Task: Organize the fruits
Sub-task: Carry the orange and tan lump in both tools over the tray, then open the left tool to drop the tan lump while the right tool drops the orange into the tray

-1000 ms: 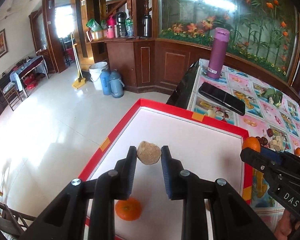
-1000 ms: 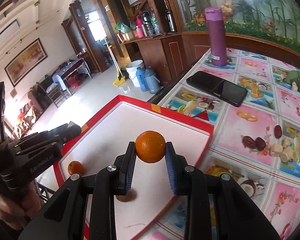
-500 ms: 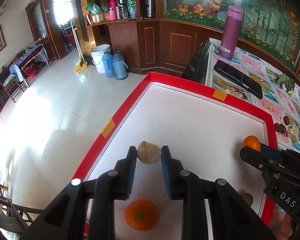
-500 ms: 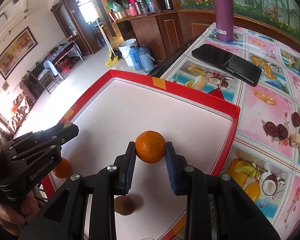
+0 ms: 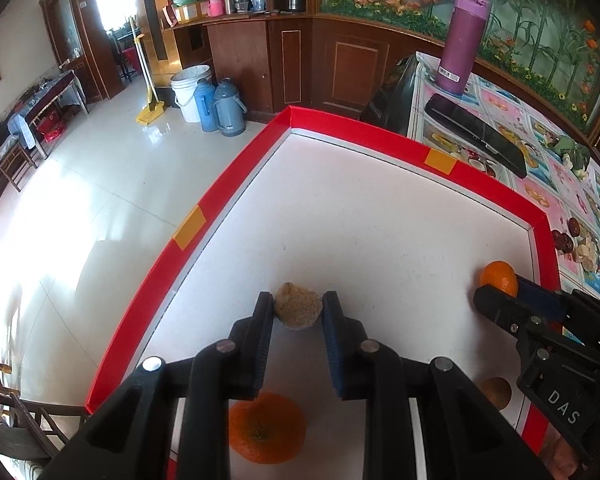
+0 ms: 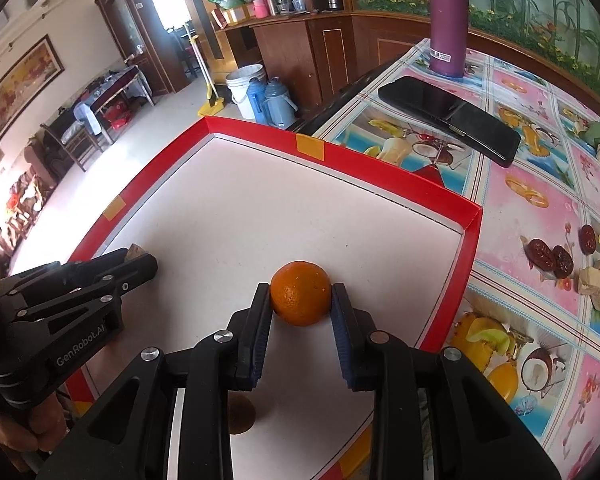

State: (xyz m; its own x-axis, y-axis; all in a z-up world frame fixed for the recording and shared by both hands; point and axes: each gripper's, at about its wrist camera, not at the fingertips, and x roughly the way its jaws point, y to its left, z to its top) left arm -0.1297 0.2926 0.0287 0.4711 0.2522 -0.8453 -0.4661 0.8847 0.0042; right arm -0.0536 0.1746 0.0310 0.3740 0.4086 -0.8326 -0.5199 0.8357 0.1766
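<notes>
We note left gripper (image 5: 298, 312) clamped on brown fuzzy fruit (image 5: 298, 310) above red-rimmed tray (image 5: 228, 184); right gripper (image 6: 300, 300) pinching orange (image 6: 300, 298) between fingertips, over tray's right side.

A: What colours does the tray (image 5: 236, 184) carry?
B: A red rim with small orange-yellow patches, and a plain white floor inside.
A: And the fruit?
B: The orange (image 6: 300, 299) in the right tool (image 6: 300, 308) is deep orange; the kiwi (image 5: 298, 311) in the left tool (image 5: 298, 314) is a fuzzy tan-brown. Both tools are black with blue pads (image 6: 342, 336).
A: The desk (image 6: 540, 200) at right?
B: A pink cloth in squares, printed with fruit, coconuts and drinks on blue panels.
A: Anything far off?
B: A purple bottle (image 5: 460, 40), a black phone (image 6: 448, 118), a white bucket (image 5: 190, 92) and two blue-grey flasks (image 5: 220, 106).
</notes>
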